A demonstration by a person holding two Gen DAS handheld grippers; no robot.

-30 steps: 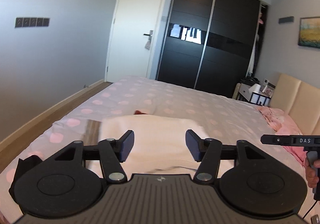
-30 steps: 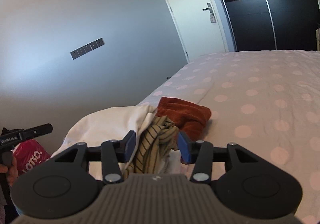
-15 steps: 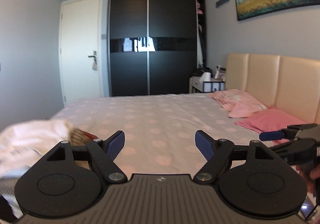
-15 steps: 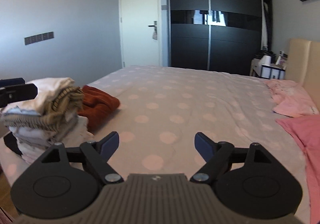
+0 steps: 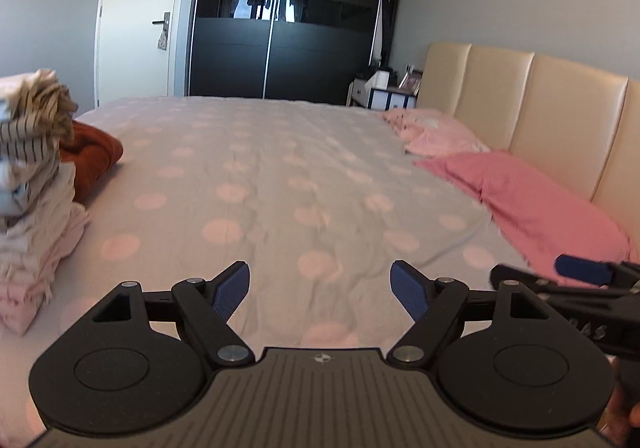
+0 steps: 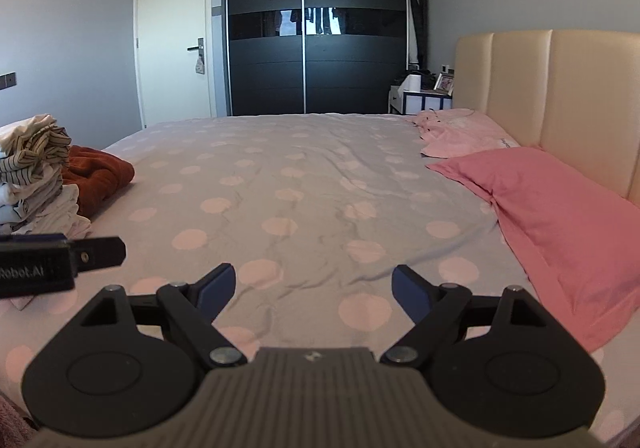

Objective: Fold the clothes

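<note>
From the left wrist, the left gripper (image 5: 320, 290) hangs over the bed (image 5: 288, 183) with its jaws wide apart and nothing between them. The stack of clothes (image 5: 34, 199) stands at nine o'clock, a rust garment (image 5: 94, 153) just beside it.

From the right wrist, the right gripper (image 6: 314, 290) is likewise spread and empty (probably free for another garment). The stack sits at nine o'clock near the bed's edge, likely to leave folding room; pink pillows (image 6: 560, 207) lie at three o'clock.
</note>
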